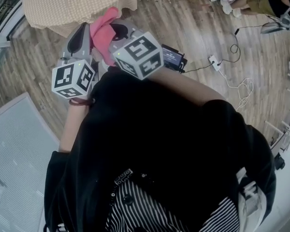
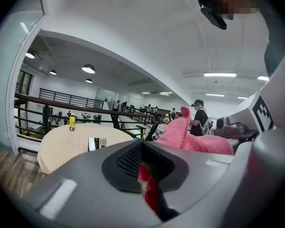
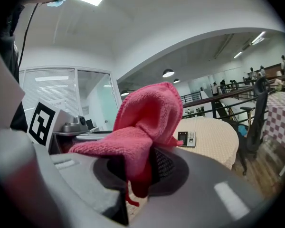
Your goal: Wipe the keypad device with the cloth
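The pink cloth (image 3: 142, 122) is clamped in my right gripper (image 3: 137, 170), which is shut on it; the folds stand up above the jaws. In the head view the cloth (image 1: 104, 28) bunches between both grippers, held in front of the person's body. My left gripper (image 2: 142, 167) has its jaws together, and a red sliver shows in the slit; I cannot tell what it is. The cloth (image 2: 190, 137) rises just to its right. The keypad device (image 3: 186, 138) lies flat on a round table (image 3: 213, 137) with a beige cover, well ahead of both grippers and apart from them.
A yellow bottle (image 2: 72, 121) stands on the table's far side. A dark chair (image 3: 254, 122) stands to the table's right. On the wooden floor lie a black box (image 1: 173, 58), a power strip (image 1: 215, 62) and cables. A person (image 2: 199, 118) stands beyond the railing.
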A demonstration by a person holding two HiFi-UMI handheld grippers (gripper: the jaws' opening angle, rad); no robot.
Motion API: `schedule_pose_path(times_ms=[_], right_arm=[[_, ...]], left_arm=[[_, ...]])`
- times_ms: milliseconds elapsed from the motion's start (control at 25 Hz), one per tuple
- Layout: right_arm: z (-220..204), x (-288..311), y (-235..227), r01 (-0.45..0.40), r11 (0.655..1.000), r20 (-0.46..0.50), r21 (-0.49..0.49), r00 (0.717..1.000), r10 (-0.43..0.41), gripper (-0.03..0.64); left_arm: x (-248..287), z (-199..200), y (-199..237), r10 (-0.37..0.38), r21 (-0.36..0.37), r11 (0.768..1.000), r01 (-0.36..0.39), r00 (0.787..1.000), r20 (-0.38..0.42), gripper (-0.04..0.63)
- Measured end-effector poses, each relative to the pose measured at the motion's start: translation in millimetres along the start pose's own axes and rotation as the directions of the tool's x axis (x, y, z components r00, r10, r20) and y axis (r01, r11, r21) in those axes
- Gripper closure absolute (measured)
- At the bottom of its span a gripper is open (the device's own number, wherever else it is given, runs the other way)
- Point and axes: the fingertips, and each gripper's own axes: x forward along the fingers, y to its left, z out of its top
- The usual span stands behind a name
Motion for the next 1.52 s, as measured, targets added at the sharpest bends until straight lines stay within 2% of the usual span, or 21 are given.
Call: schedule_pose_path(times_ms=[360, 760, 1120, 1400, 1520], right_arm=[[28.6, 82.9, -11.3, 0.092, 0.995, -0.016, 0.026, 0.996, -0.091, 0.552], [33.6, 167.1, 15.6, 0.131, 0.991, -0.028, 0.017, 0.991, -0.13, 0.552], [48.4, 233.5, 37.3, 0.067, 0.998, -0.069, -0.006, 0.995, -0.068, 0.552], [42.0, 245.4, 65.4, -0.048, 0.998, -0.089, -0.045, 0.995, 0.044, 0.552], [48.1, 266.8, 68.9, -0.088, 0.995, -0.097, -0.053, 0.992, 0.083, 0.552]], left_arm=[[35.1, 23.2, 78.2, -0.089, -0.011, 0.996, 0.088, 0.996, -0.01, 0.6], [30.8, 26.7, 166.5, -0.134, -0.02, 0.991, 0.134, 0.991, 0.009, 0.6], [24.3, 39.3, 237.2, -0.068, -0.068, 0.995, 0.07, 0.997, 0.03, 0.6], [-5.0, 34.0, 255.0, 0.045, -0.079, 0.996, -0.041, 0.998, 0.047, 0.6], [-4.0, 39.1, 276.6, 0.082, -0.086, 0.993, -0.078, 0.995, 0.051, 0.6]])
